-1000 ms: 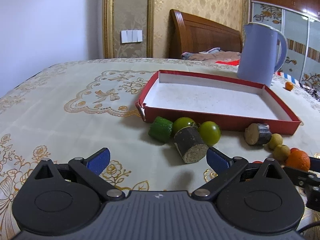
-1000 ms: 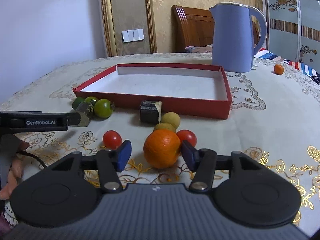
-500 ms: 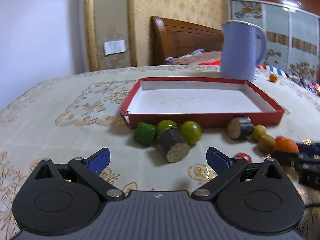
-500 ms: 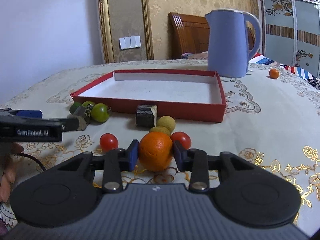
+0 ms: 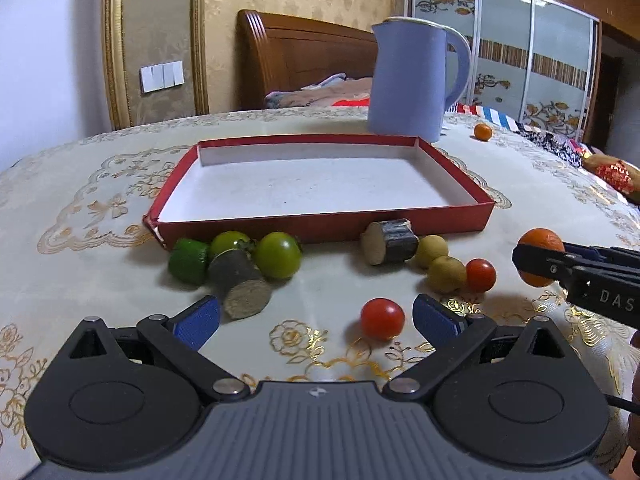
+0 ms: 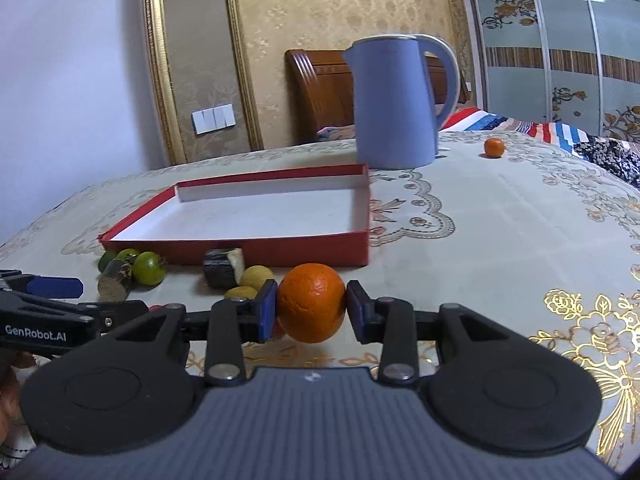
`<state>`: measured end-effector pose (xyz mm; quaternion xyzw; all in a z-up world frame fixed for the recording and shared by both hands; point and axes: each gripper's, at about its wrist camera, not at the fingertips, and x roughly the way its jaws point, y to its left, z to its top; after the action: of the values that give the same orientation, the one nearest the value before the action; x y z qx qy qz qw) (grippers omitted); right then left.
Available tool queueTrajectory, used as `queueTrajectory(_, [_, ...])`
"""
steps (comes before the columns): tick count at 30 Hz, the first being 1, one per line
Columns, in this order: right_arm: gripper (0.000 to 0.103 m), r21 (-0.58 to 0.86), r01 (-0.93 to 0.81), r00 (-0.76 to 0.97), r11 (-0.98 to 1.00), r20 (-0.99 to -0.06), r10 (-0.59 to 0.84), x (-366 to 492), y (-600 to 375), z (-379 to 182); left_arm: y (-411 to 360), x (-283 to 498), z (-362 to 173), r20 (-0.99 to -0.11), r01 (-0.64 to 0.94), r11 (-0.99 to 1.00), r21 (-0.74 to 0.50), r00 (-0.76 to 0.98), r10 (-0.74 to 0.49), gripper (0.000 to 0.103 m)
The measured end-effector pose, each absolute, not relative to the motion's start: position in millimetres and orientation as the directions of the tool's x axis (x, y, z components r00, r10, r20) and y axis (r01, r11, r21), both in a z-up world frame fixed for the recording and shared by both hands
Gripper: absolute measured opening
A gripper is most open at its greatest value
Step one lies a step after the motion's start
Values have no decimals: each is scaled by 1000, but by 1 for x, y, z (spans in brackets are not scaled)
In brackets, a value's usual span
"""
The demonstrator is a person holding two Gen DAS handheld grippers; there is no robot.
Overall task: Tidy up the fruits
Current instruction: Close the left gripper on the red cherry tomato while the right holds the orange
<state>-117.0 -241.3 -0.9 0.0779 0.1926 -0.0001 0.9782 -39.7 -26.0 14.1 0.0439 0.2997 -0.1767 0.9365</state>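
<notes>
Orange (image 6: 311, 302) clamped, other fruits (image 5: 278, 255) beside empty red tray (image 5: 320, 227).

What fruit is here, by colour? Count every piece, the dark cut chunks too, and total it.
Green pieces: 3
Yellow fruits: 2
Red tomatoes: 2
Oranges: 2
Dark cut chunks: 2
Total: 11

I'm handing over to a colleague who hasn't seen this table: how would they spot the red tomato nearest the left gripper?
Find the red tray in front of the blue kettle. Nearer the camera than the fruit along its front wall, a red cherry tomato lies alone on the tablecloth, just inside the open left gripper's right-hand finger. The other red tomato touches a yellow fruit.
</notes>
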Motion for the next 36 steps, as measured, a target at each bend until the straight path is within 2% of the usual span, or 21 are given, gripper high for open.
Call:
queueTrajectory(7, [35,160,54,929,986,-370,9,-117,-251,-2,-45,-31,6,-618,370,929,27,736,-275,102])
queueTrajectory(11, [35,165,53,928,985,-372,12,-115,-253,-3,-47,-28,3,-627,374,927,15,726,-283,102])
queueTrajectory(12, [35,164,53,929,985,-371,12,-115,-253,-3,-48,-28,2,-623,373,928,20,730,-281,98])
queueTrajectory(14, [35,165,50,929,985,-369,14,-114,-254,-4,-49,-29,2,-616,378,925,34,737,-278,74])
queueTrajectory(16, [35,167,49,929,985,-370,16,-113,-254,-4,-50,-27,0,-630,392,920,21,720,-292,66])
queueTrajectory(18, [35,172,49,928,984,-372,19,-112,-255,-4,-50,-29,0,-623,393,919,27,725,-292,65])
queueTrajectory(20, [35,175,52,927,983,-374,17,-111,-256,-5,-50,-31,-1,-616,401,916,27,728,-301,54])
queueTrajectory(23, [35,175,55,927,983,-375,15,-111,-256,-6,-51,-32,-1,-610,414,910,27,728,-313,43])
queueTrajectory(25, [35,173,57,926,983,-378,13,-110,-256,-7,-52,-32,-1,-609,425,905,27,725,-323,39])
queueTrajectory(28, [35,171,58,922,984,-386,12,-109,-256,-9,-53,-34,-3,-602,428,903,35,730,-323,38])
queueTrajectory(32, [35,161,55,919,985,-394,13,-108,-255,-10,-51,-32,-1,-604,422,906,22,728,-324,26])
queueTrajectory(36, [35,137,49,918,989,-396,9,-107,-251,-9,-50,-30,-1,-608,426,904,18,723,-329,26])
